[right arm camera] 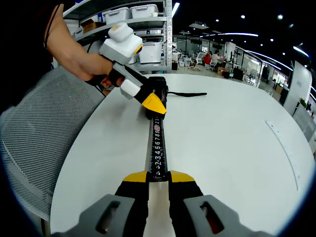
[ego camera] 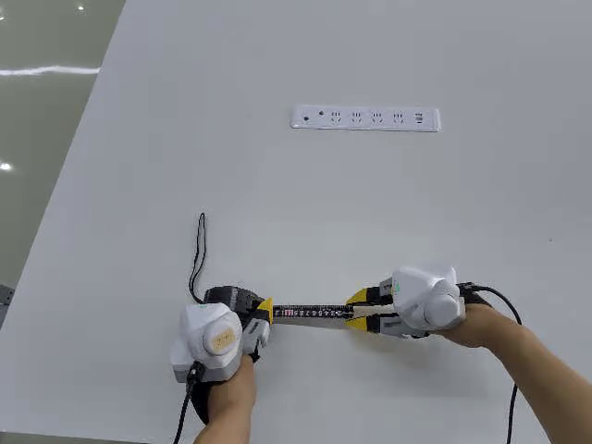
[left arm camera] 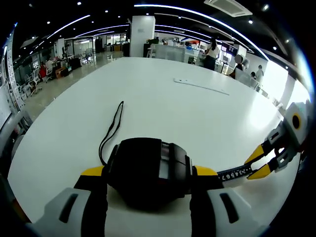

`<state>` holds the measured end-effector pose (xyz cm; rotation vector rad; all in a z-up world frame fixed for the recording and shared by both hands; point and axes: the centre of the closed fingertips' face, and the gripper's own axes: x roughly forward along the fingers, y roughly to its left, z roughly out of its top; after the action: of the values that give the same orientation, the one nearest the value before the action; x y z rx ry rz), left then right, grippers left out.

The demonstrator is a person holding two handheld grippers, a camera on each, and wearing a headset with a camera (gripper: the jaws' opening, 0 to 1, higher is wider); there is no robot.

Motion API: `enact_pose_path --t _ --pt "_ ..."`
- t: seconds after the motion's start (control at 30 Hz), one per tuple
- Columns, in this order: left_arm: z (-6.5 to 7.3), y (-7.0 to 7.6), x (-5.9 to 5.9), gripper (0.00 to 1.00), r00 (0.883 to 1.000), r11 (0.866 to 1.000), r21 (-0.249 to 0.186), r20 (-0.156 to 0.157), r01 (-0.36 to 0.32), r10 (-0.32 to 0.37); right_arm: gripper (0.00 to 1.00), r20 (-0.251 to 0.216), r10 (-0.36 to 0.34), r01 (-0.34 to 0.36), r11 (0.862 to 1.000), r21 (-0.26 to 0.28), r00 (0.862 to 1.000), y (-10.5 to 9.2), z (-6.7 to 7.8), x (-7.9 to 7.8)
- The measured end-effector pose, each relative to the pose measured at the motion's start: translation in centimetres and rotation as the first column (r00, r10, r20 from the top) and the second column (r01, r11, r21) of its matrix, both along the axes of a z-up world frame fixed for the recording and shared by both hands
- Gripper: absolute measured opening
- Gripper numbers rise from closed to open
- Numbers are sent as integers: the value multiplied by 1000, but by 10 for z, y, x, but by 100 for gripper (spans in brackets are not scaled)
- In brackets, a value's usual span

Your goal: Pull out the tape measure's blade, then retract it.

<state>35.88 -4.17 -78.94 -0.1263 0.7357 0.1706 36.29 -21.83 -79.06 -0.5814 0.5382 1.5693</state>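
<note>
Tape measure drawn partway at a white table [ego camera: 416,213] — the black case [ego camera: 231,298] sits well to the near side of the power strip [ego camera: 365,117] and off toward its left end, clamped between the jaws of the left gripper [left arm camera: 148,173], its black lanyard [ego camera: 199,254] trailing back in the power strip's direction. The short exposed blade [ego camera: 313,313] runs level from the case to a spot on the near side of the strip's middle, where the right gripper [right arm camera: 159,177] has its yellow-tipped jaws closed on the blade's end. The likely hazard here is a slip: the pinch on the thin blade looks narrow, and if it gives under spring tension the blade would probably snap back into the case unchecked. A twist of the case in the left jaws, or a pull off the blade's line, could kink it. The left hand [ego camera: 231,393] comes up from the table's near edge, gripper low over the surface; the right hand [ego camera: 476,324] reaches in from the near right — its gripper pointing straight at the case.
</note>
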Motion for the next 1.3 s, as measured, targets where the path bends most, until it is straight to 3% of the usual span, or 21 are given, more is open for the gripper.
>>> enact_pose_path --t 0.33,0.7,1.3 --pt "0 1 0 66 1000 1000 16 5 4 -4 13 -3 2 -2 1000 1 1000 3 0 -1" --pt "-2 1 0 66 1000 1000 23 -16 3 -3 13 -4 3 -3 1000 3 1000 7 0 -1" --pt "-2 0 0 66 1000 1000 27 -17 3 -3 13 -7 8 -8 1000 10 1000 13 -2 -2"
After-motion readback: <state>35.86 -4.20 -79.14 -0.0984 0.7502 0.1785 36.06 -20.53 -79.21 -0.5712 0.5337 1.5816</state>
